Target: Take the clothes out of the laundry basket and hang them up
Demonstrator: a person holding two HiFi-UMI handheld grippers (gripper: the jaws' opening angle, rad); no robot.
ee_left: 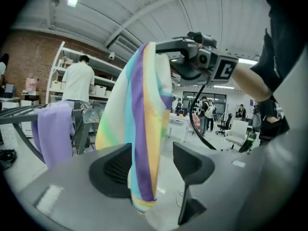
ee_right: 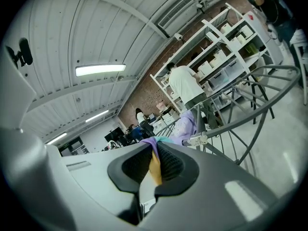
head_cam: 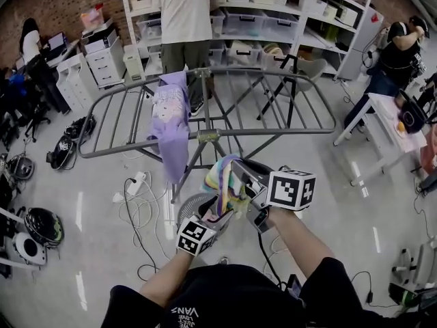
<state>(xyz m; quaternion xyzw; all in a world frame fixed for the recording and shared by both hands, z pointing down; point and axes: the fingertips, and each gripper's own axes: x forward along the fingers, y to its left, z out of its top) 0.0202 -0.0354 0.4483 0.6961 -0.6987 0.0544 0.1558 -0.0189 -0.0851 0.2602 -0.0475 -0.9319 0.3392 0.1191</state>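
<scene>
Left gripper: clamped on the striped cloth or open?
Open. The left gripper has its jaws apart; the striped cloth hangs between them, pinched above by the right gripper.

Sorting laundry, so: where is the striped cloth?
Head view, centre: the striped cloth hangs from the shut right tongs, just in front of the drying rack.

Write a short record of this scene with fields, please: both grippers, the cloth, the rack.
right gripper: shut on the striped cloth, holding it up
left gripper: open, the cloth hangs between its jaws
drying rack: unfolded
purple garment: already draped over the rack
</scene>
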